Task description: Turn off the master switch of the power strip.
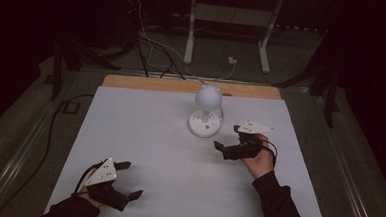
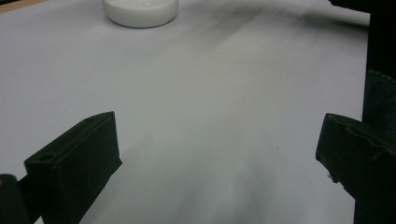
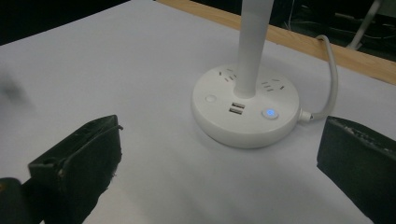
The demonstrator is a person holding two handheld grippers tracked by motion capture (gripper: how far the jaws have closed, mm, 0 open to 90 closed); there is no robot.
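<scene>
A white desk lamp (image 1: 207, 109) with a round head stands on the far middle of the white table (image 1: 144, 136). Its round base (image 3: 246, 106) carries sockets, two USB ports, a plain button and a button lit blue, with a white stem rising from the middle. My right gripper (image 1: 225, 138) is open just right of the base, its jaws wide apart and pointing at it (image 3: 219, 154). My left gripper (image 1: 129, 179) is open near the front left edge, nothing between its jaws (image 2: 219, 149). The lamp base (image 2: 140, 10) lies far ahead of it.
The lamp's white cable (image 3: 332, 84) runs off the back over the wooden table edge (image 1: 192, 86). Behind the table are a white metal stand (image 1: 230, 25) and loose cables on the floor (image 1: 154, 51). The room around is dark.
</scene>
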